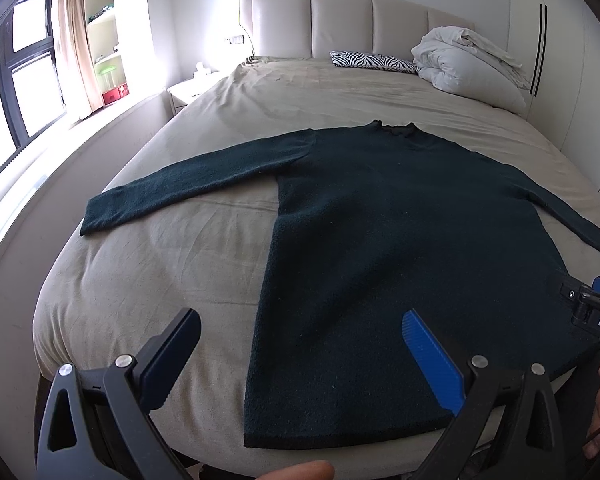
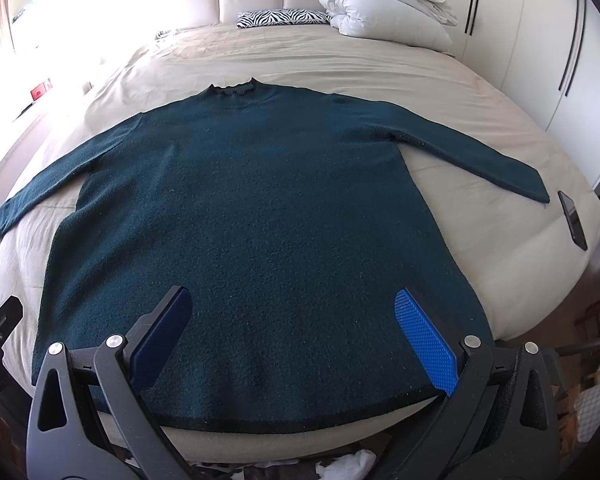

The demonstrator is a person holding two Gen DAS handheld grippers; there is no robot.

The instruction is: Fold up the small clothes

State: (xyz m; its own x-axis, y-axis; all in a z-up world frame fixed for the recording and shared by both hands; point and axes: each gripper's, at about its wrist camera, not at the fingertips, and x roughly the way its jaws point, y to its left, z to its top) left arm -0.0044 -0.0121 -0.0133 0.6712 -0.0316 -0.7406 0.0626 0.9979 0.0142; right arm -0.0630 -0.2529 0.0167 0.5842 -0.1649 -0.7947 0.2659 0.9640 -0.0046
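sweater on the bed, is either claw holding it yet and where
Nothing is held. Both the left claw and the right claw are open above the sweater, near its hem.

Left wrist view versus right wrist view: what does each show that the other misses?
Only the left wrist view shows the window, shelves and white nightstand. Only the right wrist view shows a dark phone lying beside the sweater's right cuff. Both show the dark green sweater spread flat on the bed, the zebra pillow, the folded white duvet, and open fingers.
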